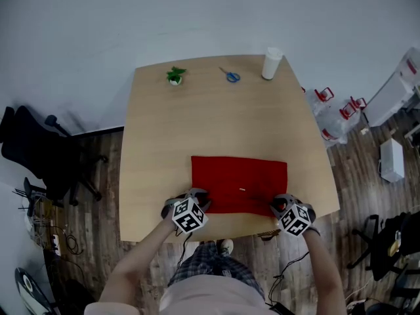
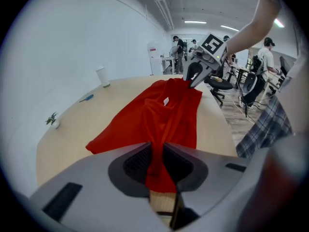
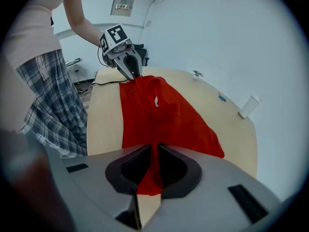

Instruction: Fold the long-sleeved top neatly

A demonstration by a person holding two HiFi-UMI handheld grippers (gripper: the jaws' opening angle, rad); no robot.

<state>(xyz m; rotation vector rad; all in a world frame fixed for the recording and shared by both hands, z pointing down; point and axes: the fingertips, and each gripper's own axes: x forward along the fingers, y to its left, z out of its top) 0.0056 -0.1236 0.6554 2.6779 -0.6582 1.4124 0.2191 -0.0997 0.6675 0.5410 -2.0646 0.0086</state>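
**Red top pinched at both near corners**

Nearest, at the worktop's near edge: left tongs and right tongs, each angled downward, each with its marker cube toward the person.

Left tongs nearly closed, clamped on a thin fold of red cloth at the near left corner of the long-sleeved top. Cloth bunched into a narrow ridge between the pads, a small flap out behind them.

Right tongs likewise nearly closed, gripping a pinch of the same cloth at the near right corner. Bare worktop visible just below the pinch.

Between the two, the near hem of the long-sleeved top drawn across from one grip to the other, with soft creases along it. From the left gripper view, right tongs at the far end of that hem; from the right gripper view, left tongs the same.

Beyond the hem, the long-sleeved top folded to a wide rectangle, flat on the near half of the worktop, a little toward the right edge. Small white tag near the middle of its near part.

Past that, a bare stretch of worktop.

Along the far edge, well apart from the top: potted plant toward the left corner, blue scissors mid-edge, white cup toward the right corner.

Off the worktop, left: black office chair on the wooden floor.
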